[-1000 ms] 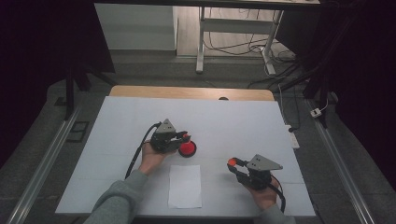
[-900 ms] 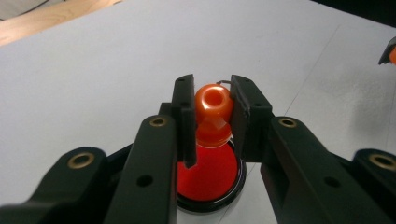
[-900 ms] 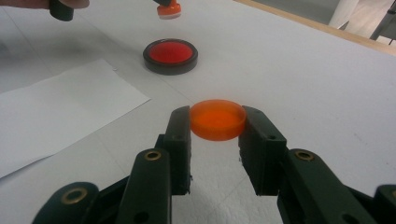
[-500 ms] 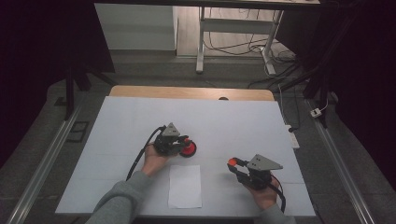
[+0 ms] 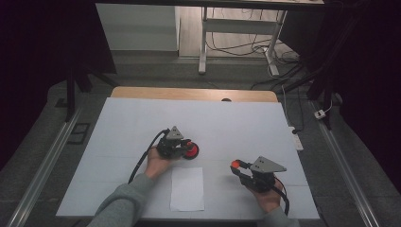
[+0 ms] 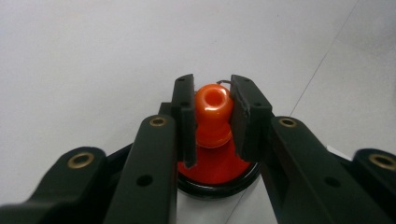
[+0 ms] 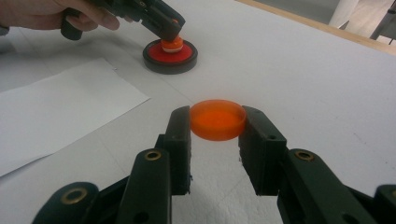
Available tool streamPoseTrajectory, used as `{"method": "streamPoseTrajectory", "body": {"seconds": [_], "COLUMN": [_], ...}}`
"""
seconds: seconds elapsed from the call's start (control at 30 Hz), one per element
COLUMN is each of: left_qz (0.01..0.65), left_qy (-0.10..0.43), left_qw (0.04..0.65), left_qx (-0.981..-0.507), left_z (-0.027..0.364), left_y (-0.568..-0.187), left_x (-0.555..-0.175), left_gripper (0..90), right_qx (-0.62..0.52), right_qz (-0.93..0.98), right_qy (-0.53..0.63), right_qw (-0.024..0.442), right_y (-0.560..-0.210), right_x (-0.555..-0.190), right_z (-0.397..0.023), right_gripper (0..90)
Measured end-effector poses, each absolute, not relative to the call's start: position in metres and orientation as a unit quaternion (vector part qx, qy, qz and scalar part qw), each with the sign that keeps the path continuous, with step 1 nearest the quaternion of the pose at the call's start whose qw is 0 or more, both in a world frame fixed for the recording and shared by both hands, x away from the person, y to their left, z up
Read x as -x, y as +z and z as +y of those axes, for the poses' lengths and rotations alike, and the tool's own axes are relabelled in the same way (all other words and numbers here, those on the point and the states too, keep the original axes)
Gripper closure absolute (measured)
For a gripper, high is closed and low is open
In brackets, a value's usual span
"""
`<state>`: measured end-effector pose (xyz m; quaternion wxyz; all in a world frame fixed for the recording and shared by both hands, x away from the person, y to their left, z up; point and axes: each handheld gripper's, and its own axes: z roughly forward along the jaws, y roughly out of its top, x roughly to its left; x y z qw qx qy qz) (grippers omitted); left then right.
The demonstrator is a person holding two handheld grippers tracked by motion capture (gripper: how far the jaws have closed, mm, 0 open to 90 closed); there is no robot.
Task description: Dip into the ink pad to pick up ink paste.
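Observation:
An orange stamp knob (image 6: pixel 213 100) with a hole in its top sits between the pads of my left gripper (image 6: pixel 212 93), which is shut on it. The stamp stands on a red pad in a black round rim (image 6: pixel 219 173), seen in the high view as the red pad (image 5: pixel 192 151) under my left gripper (image 5: pixel 188 145). My right gripper (image 7: pixel 217 116) is shut on a shallow orange round cap (image 7: pixel 217 122), held just above the table. From above, the right gripper (image 5: pixel 235 165) is at the near right, pointing left. The right gripper view also has the left gripper (image 7: pixel 172 33) on the red pad (image 7: pixel 170 57).
A white sheet of paper (image 5: pixel 187 188) lies near the front edge between the two hands, also in the right gripper view as the sheet (image 7: pixel 56 112). The white table cover (image 5: pixel 236 123) ends at a wooden strip (image 5: pixel 189 93) at the back.
My left gripper has shifted slightly right and nearer, closing in over the red pad. The right gripper and its orange cap have stayed put.

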<state>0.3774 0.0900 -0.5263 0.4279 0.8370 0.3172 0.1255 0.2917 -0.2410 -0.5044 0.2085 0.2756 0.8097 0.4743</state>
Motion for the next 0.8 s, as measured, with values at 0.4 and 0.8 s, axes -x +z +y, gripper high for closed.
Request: {"method": "streamPoseTrajectory", "body": {"seconds": [0.4,0.8], "left_qz": [0.315,0.317], "left_qy": [0.134,0.156], "left_qw": [0.420,0.412], "left_qx": [-0.841,-0.840], "left_z": [0.0864,0.0821], "left_y": [-0.5277,-0.5293], "left_x": [-0.3752,-0.3698], "left_gripper": [72.6,72.9], "right_qx": [-0.274,-0.274], "right_qz": [0.809,0.810], "right_qy": [0.475,0.474], "right_qw": [0.210,0.210], "right_y": [-0.5038,-0.5041], "right_x": [-0.2915,-0.2906], "right_z": [-0.2411,-0.2394], "right_gripper": [64.5,64.5]}}
